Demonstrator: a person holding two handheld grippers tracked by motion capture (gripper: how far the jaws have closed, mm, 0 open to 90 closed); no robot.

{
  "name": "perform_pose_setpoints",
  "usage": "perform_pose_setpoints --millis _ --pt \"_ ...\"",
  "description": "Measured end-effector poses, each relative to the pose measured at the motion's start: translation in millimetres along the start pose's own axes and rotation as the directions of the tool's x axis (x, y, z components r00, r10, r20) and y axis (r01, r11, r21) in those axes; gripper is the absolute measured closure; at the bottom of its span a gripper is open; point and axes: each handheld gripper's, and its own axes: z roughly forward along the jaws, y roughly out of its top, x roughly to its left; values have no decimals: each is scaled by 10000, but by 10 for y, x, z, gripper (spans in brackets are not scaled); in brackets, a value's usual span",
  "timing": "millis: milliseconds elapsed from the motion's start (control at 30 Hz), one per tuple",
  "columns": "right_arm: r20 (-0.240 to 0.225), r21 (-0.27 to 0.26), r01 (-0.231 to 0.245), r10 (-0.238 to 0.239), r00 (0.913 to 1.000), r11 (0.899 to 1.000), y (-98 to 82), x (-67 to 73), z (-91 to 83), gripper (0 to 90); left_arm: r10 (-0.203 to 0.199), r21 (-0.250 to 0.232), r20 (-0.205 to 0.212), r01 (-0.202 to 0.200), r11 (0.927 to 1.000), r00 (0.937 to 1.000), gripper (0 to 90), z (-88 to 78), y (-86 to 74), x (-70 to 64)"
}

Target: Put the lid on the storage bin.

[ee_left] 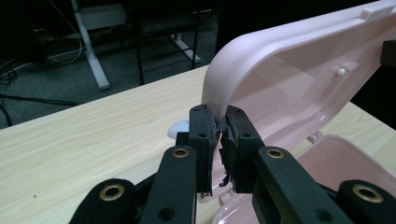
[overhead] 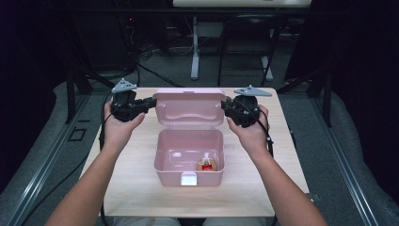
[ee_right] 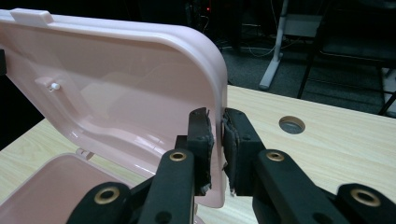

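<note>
So the biggest thing here is the pale wooden tabletop, and sitting mid-table is a pink plastic storage box with its hinged pink lid standing open and upright behind the tub. Each side edge of that lid sits right between a pair of black fingers. The left gripper has its jaws narrow and pinched on the lid's left edge, the rim squeezed between the pads. The right gripper does the same on the opposite edge, though there's a sliver of daylight beside one pad there, so that hold looks a bit lighter to me. Down in the tub, well below and in front of both sets of fingers, is a small round red-and-tan item; too tiny to say what it is.

What could go wrong: those are skinny edge grips on slick plastic. If one side slips or the hands move unevenly, the lid could twist, flop down, or drag the whole box across the table.
</note>
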Motion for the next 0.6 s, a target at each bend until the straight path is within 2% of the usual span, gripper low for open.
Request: perform_pose_setpoints --millis 600 --pt "-377 0 169 -169 9991 9999 -38 29 -98 736 168 -17 269 -167 9999 9995 778 -119 -58 -65"
